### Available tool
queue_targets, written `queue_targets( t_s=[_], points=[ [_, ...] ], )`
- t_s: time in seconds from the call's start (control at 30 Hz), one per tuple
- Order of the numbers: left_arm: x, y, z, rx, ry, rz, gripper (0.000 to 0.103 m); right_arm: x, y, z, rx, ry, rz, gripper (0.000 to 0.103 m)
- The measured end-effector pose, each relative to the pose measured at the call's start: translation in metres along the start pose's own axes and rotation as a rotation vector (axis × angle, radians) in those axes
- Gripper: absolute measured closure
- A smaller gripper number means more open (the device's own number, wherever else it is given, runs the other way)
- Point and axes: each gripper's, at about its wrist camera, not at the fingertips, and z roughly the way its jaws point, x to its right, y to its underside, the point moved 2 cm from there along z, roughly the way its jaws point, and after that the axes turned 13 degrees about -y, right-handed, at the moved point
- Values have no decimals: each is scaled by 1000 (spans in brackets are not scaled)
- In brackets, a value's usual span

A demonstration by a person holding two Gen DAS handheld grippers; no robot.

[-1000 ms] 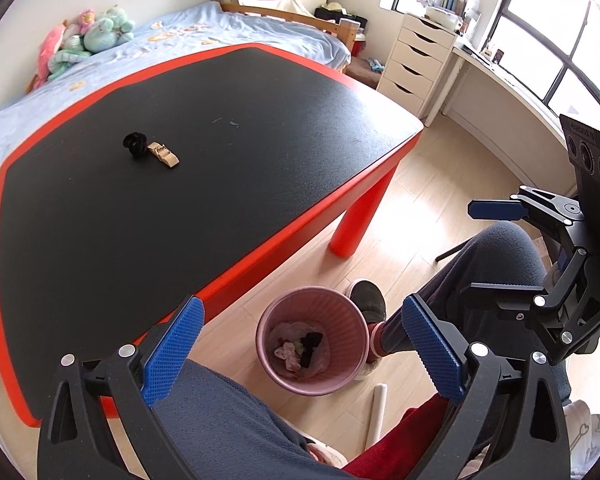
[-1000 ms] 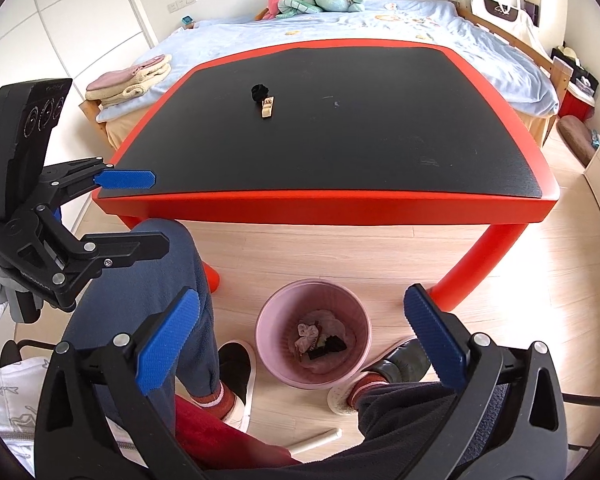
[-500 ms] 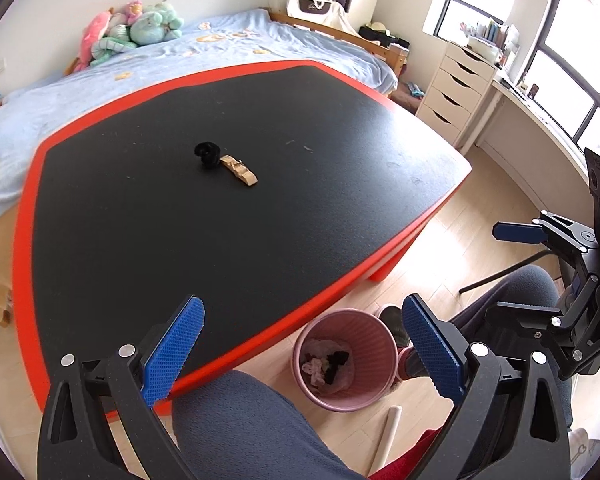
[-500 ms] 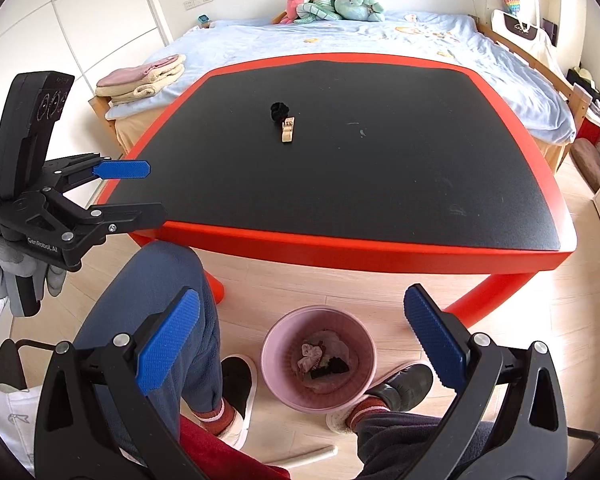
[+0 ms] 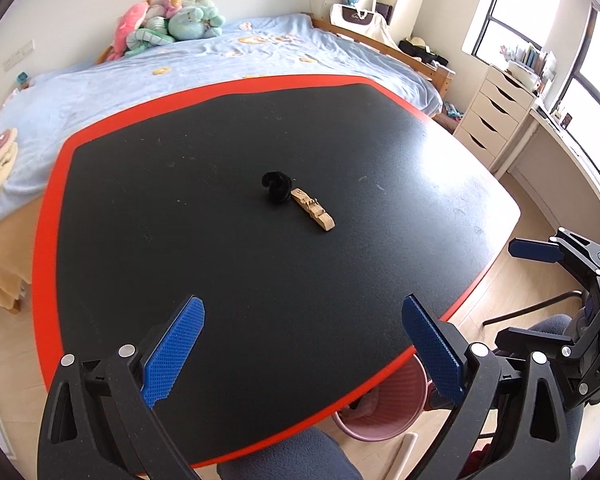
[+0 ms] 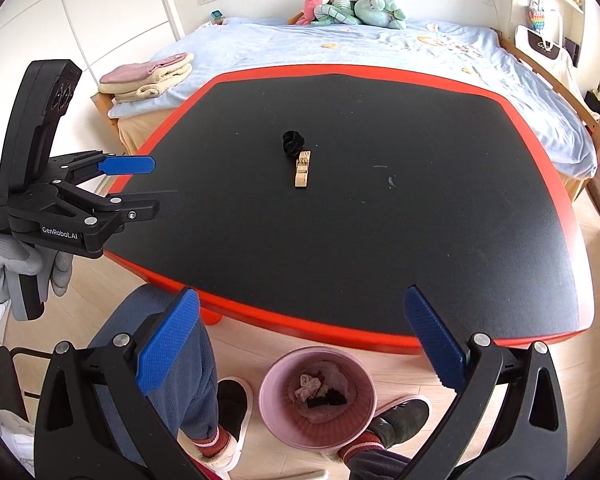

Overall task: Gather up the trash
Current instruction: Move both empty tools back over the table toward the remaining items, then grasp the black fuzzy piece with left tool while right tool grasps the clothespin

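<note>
A black fuzzy scrap and a wooden clothespin lie touching near the middle of the black table with a red rim. A pink trash bin with crumpled scraps stands on the floor under the table's near edge. My left gripper is open and empty above the near part of the table. My right gripper is open and empty above the bin and the table's edge.
A bed with blue sheets and plush toys lies beyond the table. Folded towels sit at its corner. A white drawer unit stands at the right. The person's legs and slippers flank the bin.
Both grippers have risen and moved forward from over the bin toward the table. The table's items now appear nearer. Both stay open.
</note>
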Motion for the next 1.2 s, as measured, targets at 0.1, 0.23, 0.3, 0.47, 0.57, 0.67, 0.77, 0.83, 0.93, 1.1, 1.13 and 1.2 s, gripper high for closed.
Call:
queue_targets(
  t_s=[0.1,0.23,0.3,0.47,0.57,0.67,0.77,0.83,0.93,1.1,1.13,1.2],
  points=[
    [-4,-11,11,-7,-6,-11,8,2,-13,14,-11,4,-13,3],
    [-8,-25,27,-17,-7,-25,8,9,-28,34,-30,10,-18,3],
    [-10,-32,36,-23,-7,-29,8,14,-35,44,-38,11,-15,3],
    [-13,-46,60,-42,-16,-37,8,21,-48,64,-54,16,-13,3],
    [-14,-52,74,-50,-20,-36,8,25,-55,74,-62,15,-14,3],
    [-16,-58,85,-59,-13,-40,8,28,-58,81,-66,10,-10,3],
    [-17,-63,94,-63,-7,-46,8,31,-60,87,-67,7,-6,3],
    [-16,-64,99,-65,-7,-49,8,34,-62,90,-67,7,-4,3],
    [-15,-67,105,-61,-6,-48,8,37,-64,93,-68,8,-2,3],
    [-11,-71,115,-68,-5,-47,20,39,-66,98,-67,5,1,3],
    [-11,-72,117,-71,-5,-47,21,39,-67,99,-66,4,1,3],
    [-12,-71,119,-67,-7,-52,24,39,-69,102,-62,1,3,3]
  ],
)
